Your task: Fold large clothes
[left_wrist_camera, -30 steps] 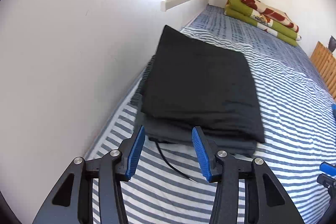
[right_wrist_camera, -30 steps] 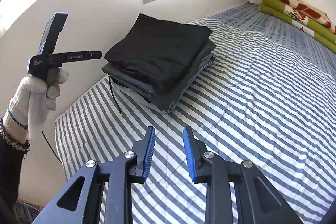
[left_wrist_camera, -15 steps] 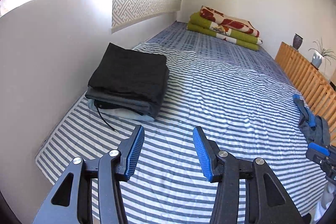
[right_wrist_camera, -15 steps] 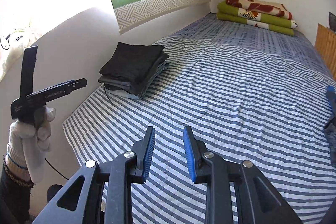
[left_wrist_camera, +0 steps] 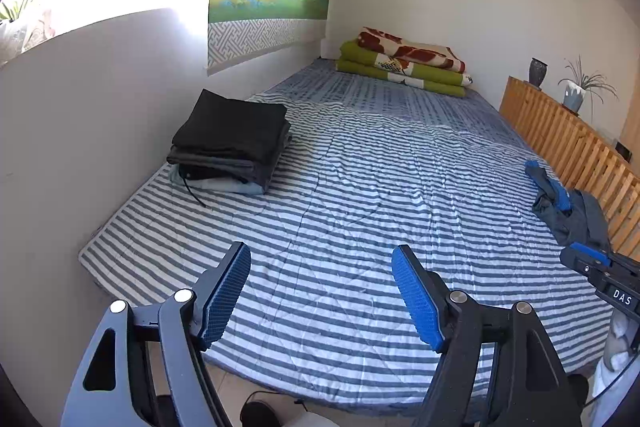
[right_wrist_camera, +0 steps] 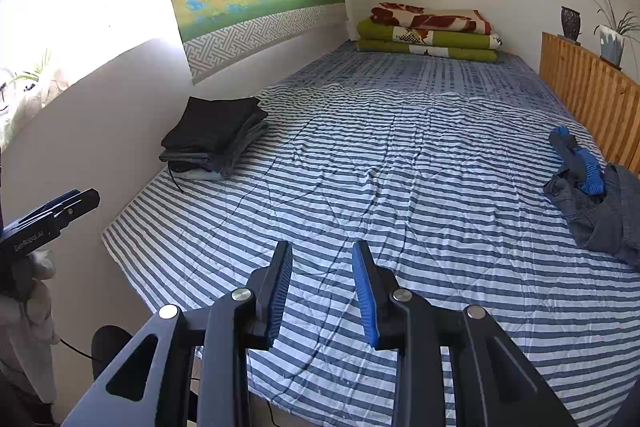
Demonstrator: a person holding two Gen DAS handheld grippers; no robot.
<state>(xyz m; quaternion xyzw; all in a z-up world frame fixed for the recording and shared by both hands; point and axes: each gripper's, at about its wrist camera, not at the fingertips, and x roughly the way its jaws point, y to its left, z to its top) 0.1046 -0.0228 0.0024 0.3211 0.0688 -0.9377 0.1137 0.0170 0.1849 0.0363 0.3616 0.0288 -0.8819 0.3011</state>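
Left gripper jaws wide (empty), right gripper narrowly parted

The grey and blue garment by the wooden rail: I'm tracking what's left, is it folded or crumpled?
Crumpled. The grey and blue garment lies in a loose, uneven heap, unlike the squared folded stack.

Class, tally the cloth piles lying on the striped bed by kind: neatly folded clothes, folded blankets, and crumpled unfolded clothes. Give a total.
Folded clothes stack: 1
Folded blanket pile: 1
Crumpled clothes heap: 1
Total: 3
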